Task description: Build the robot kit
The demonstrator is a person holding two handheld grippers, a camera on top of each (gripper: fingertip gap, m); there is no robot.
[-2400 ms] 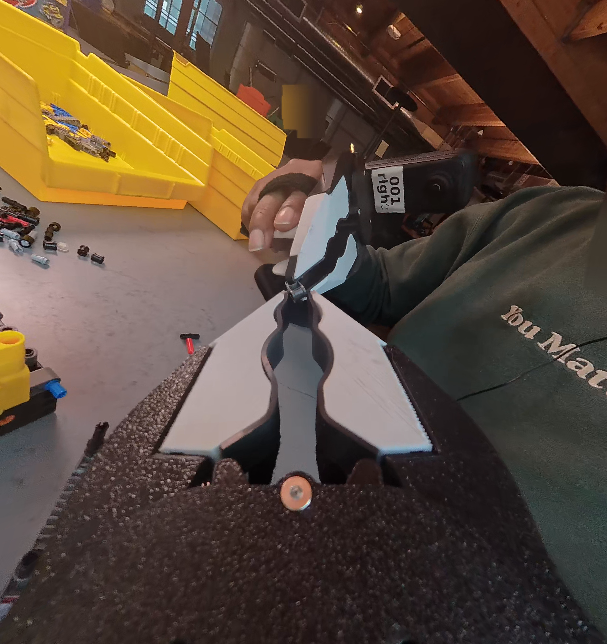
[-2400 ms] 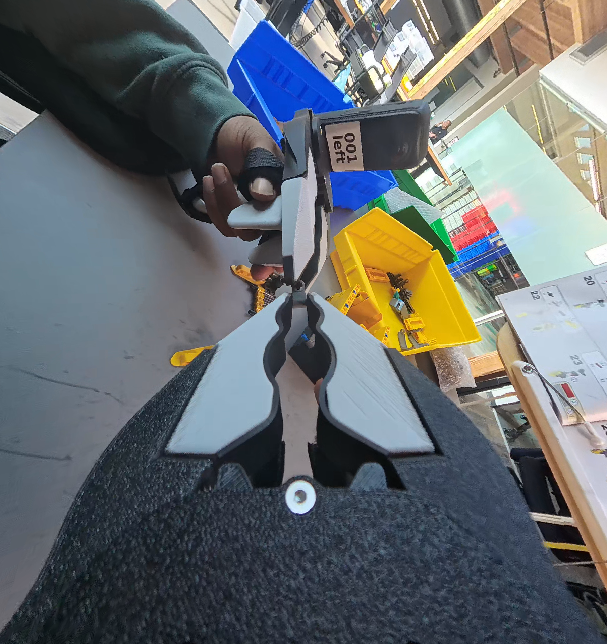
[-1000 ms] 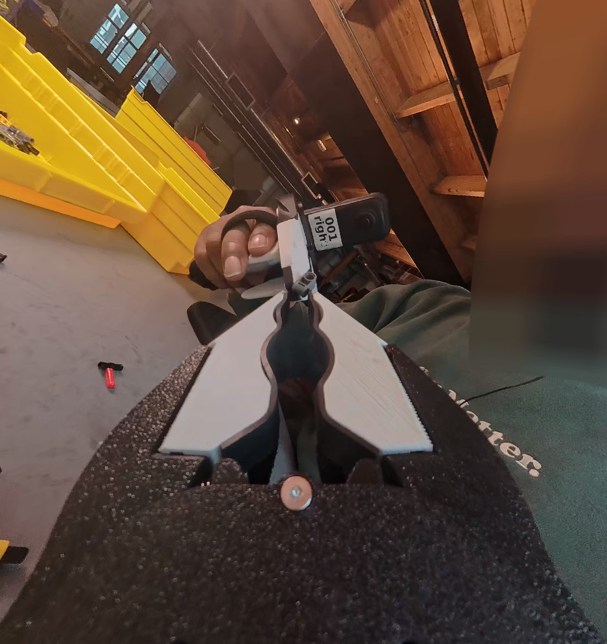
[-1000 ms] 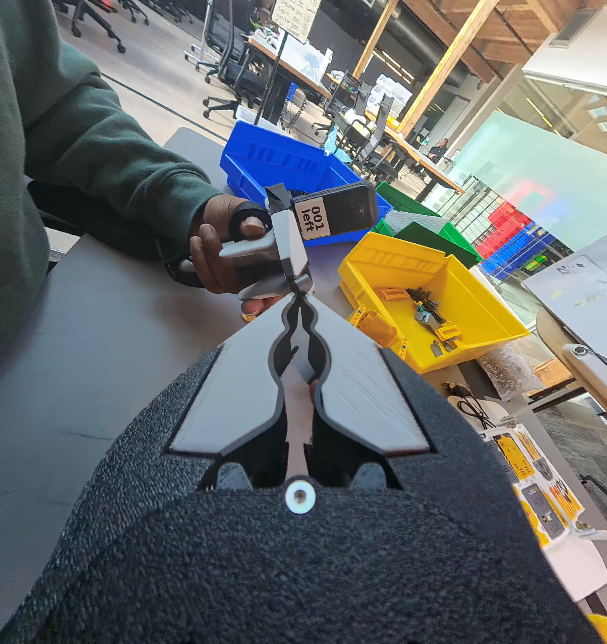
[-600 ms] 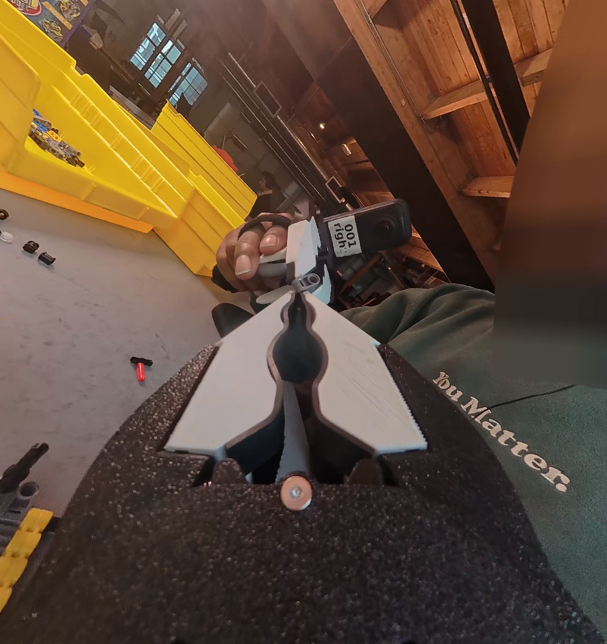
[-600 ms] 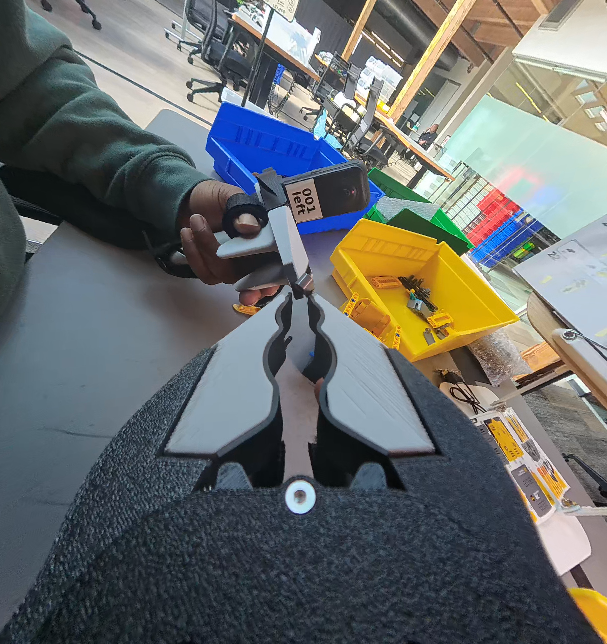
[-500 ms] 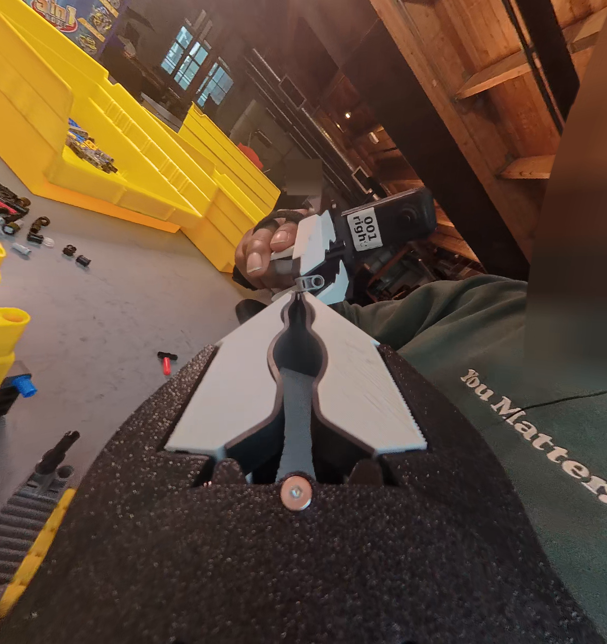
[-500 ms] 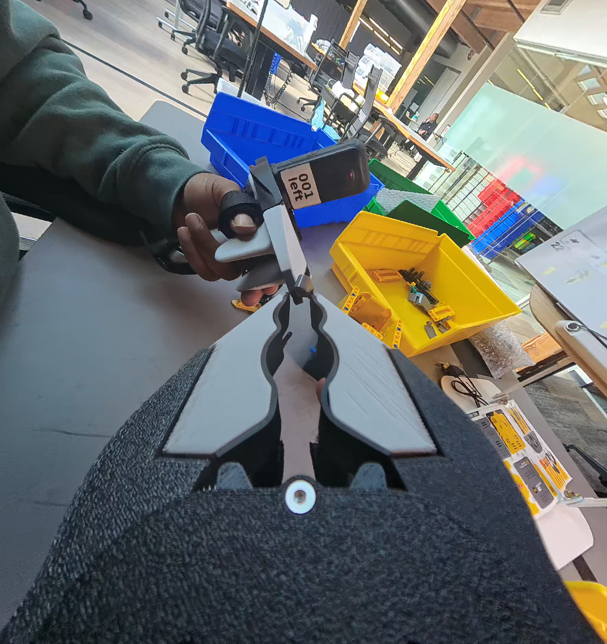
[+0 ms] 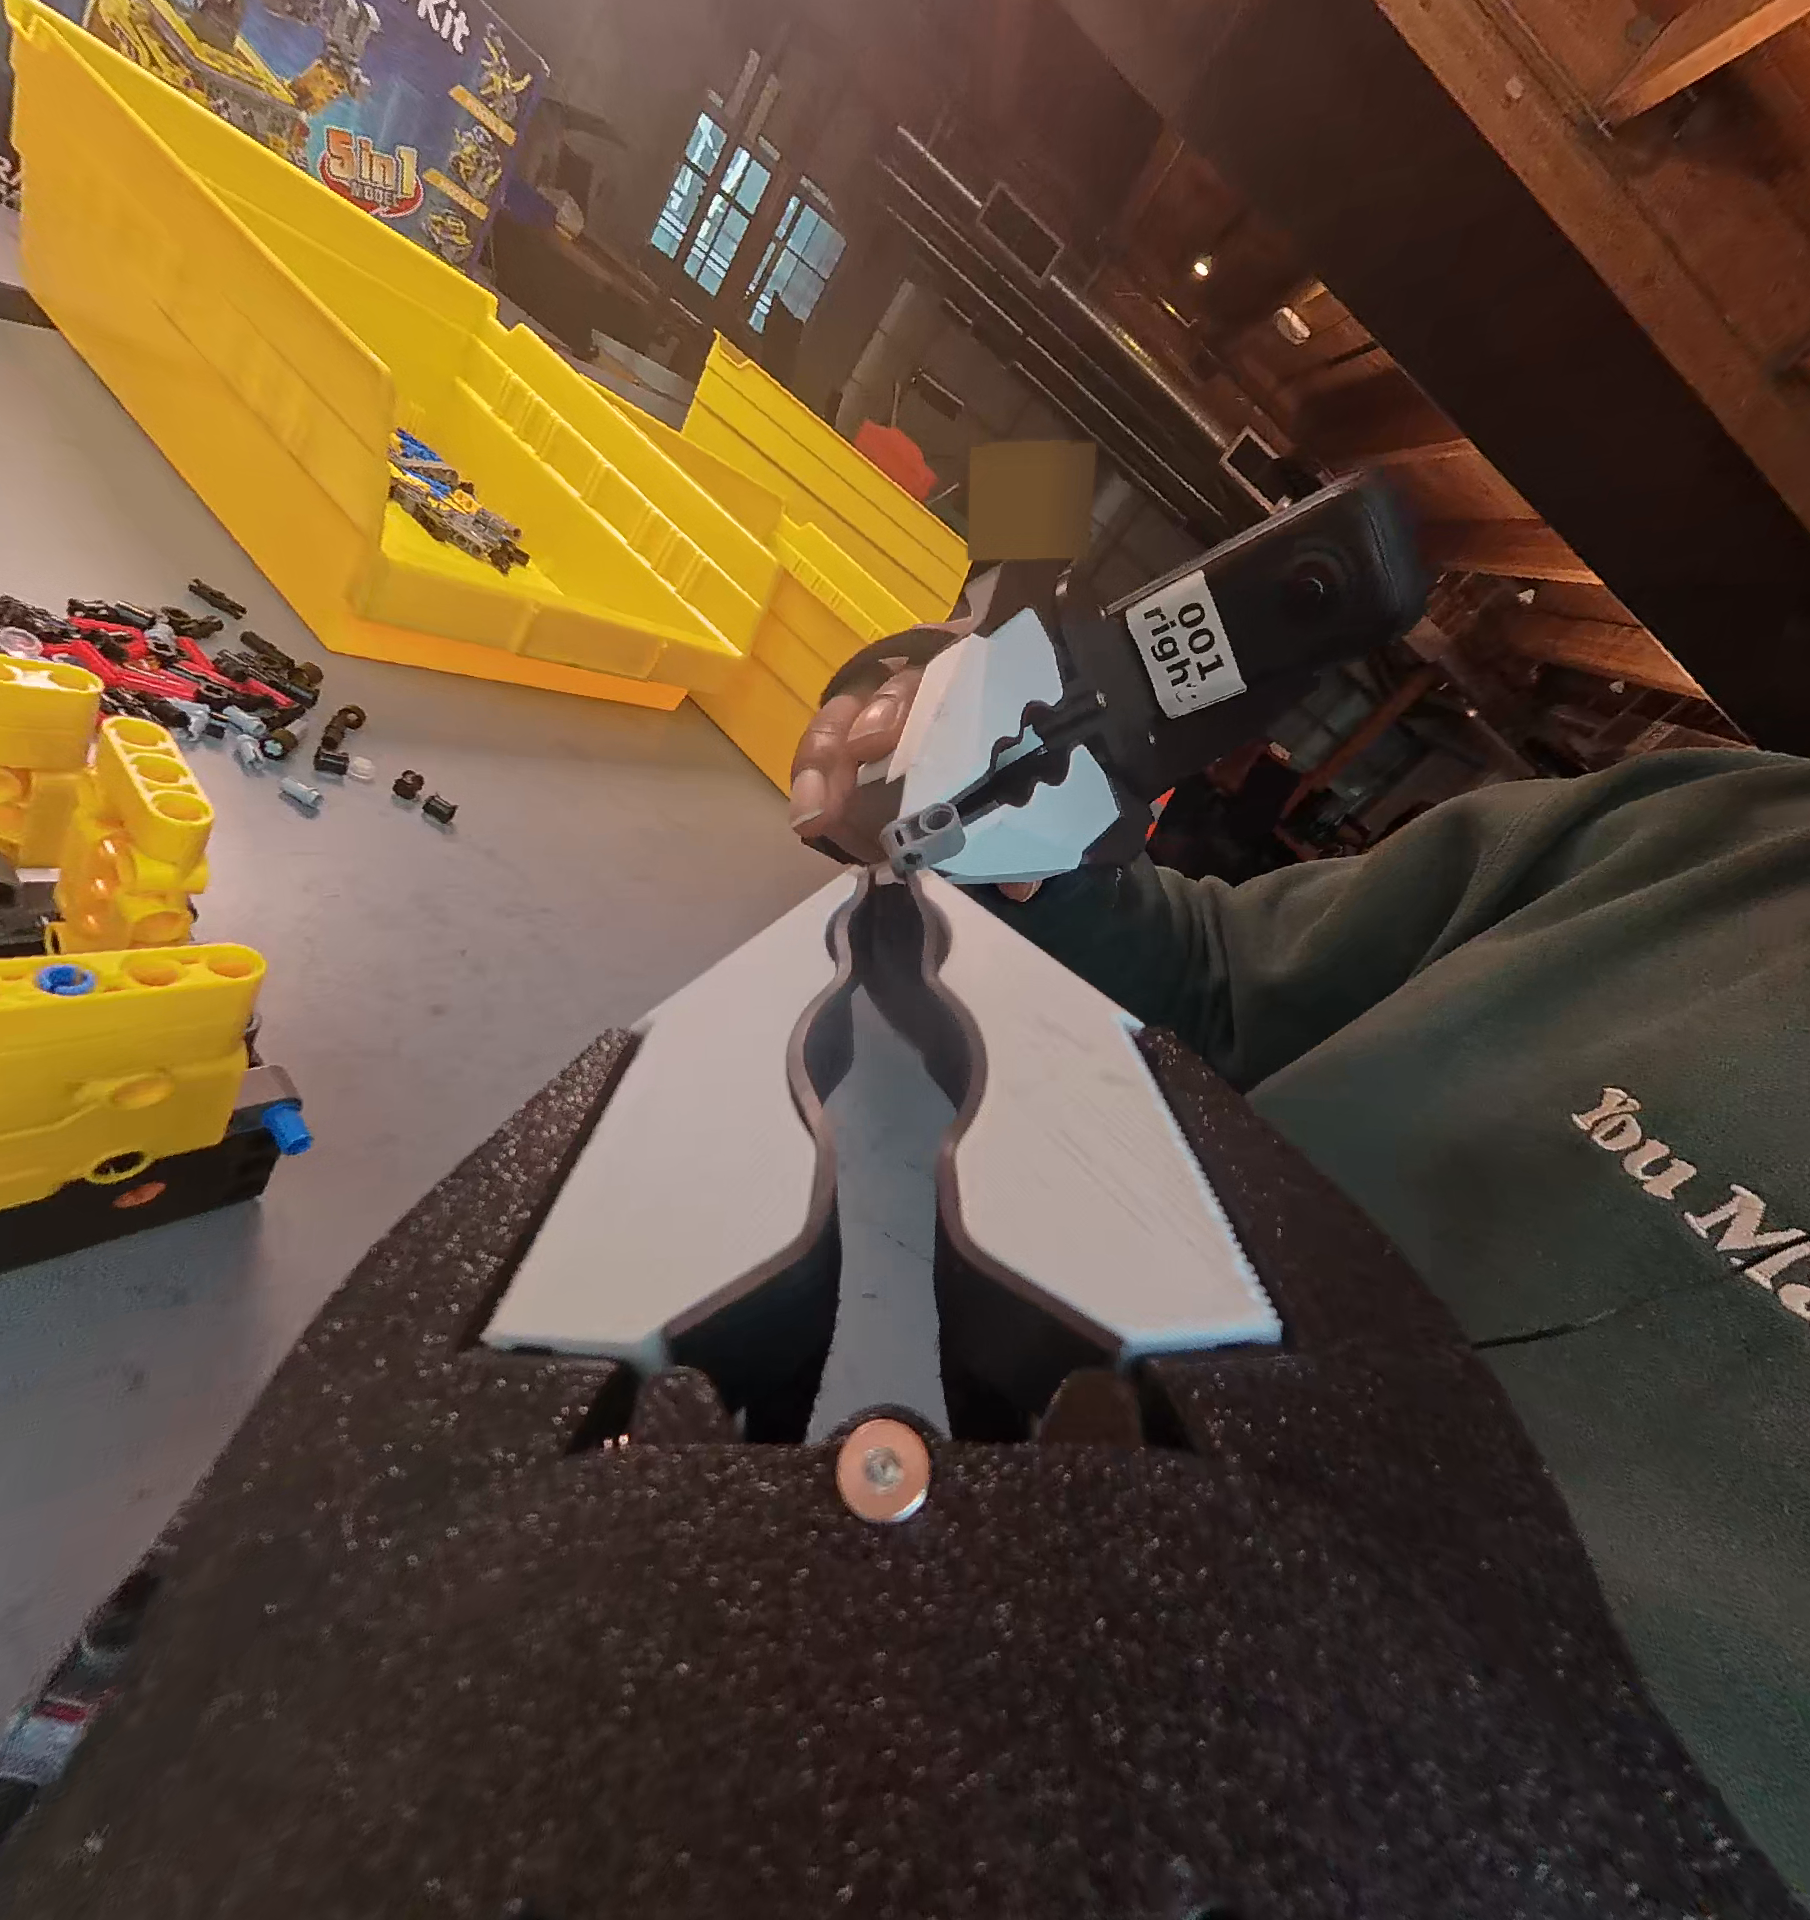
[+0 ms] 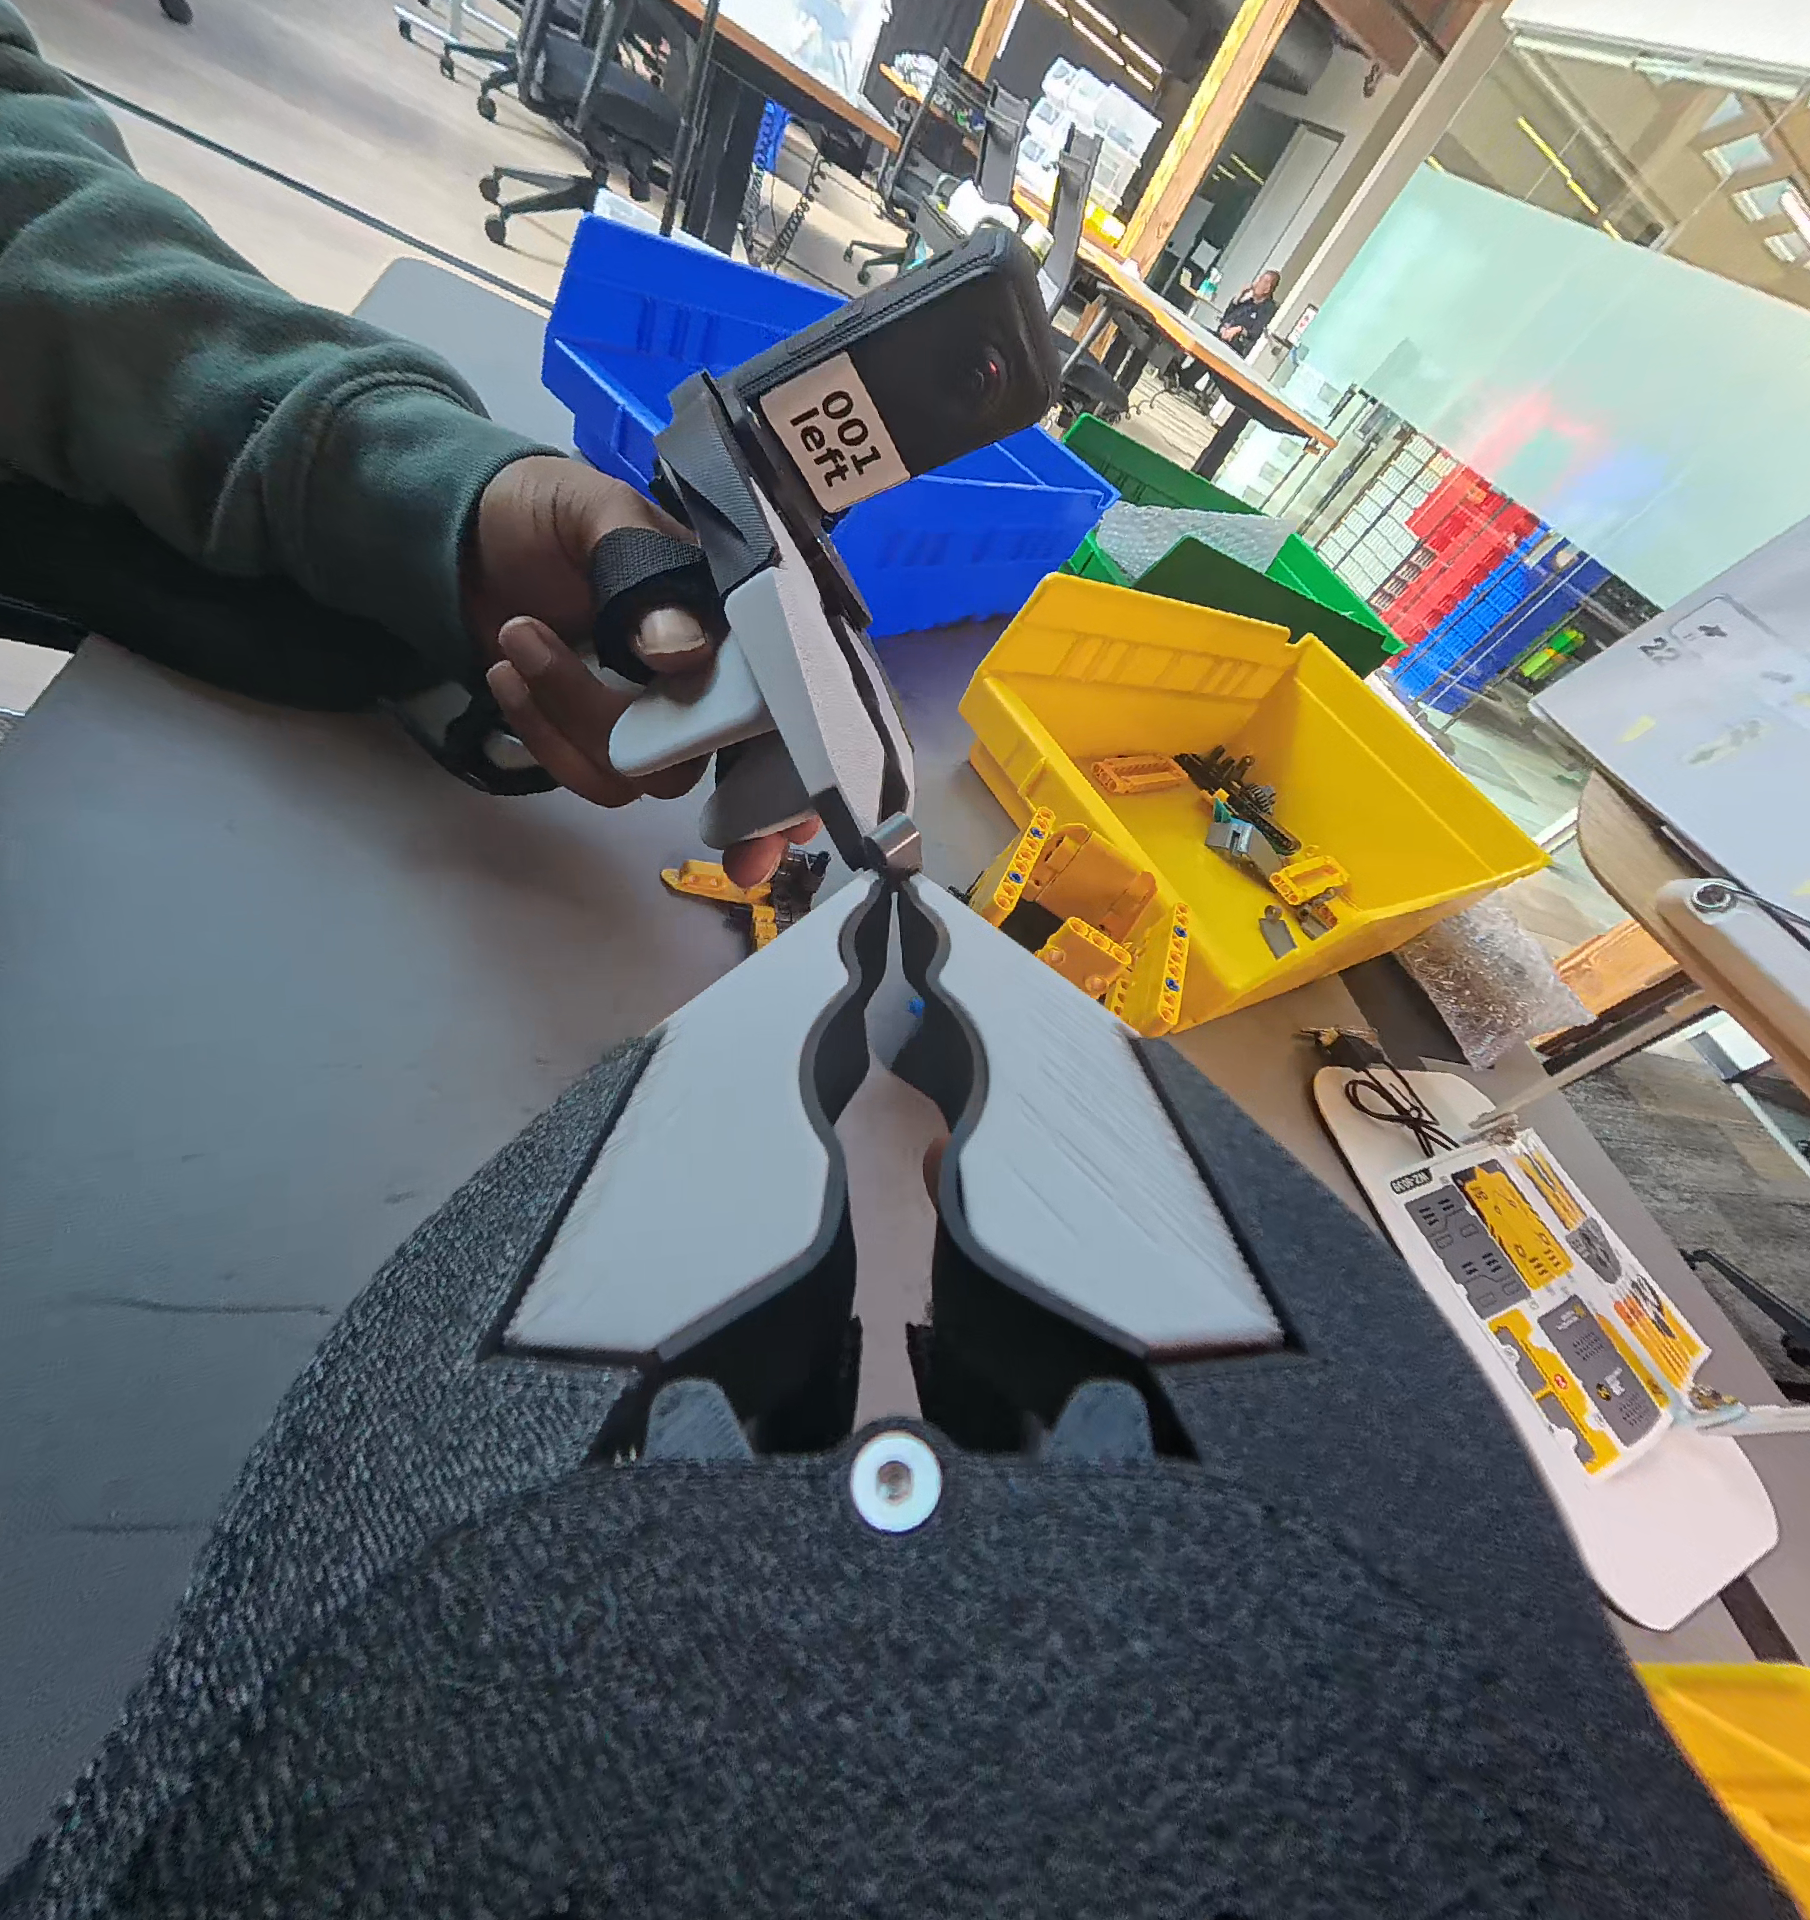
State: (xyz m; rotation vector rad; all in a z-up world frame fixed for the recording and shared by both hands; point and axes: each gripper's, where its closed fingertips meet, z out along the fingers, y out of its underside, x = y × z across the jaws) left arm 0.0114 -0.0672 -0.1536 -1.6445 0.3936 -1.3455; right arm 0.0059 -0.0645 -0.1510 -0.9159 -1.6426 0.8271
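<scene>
Meeting tip to tip above the table (image 9: 527,935), the right gripper (image 9: 948,821) is clamped on a small grey connector (image 9: 922,831) slanted along its fingers. The left gripper (image 9: 885,881), nearly closed, is set just near of it, grip unclear.

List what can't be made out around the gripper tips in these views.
- Whether the left gripper touches the grey connector that the right gripper pinches: the tips overlap in both wrist views.
- Small parts in the yellow bin, left wrist view: too small to identify.
- Yellow model, left wrist view: cut off by the left edge.
</scene>
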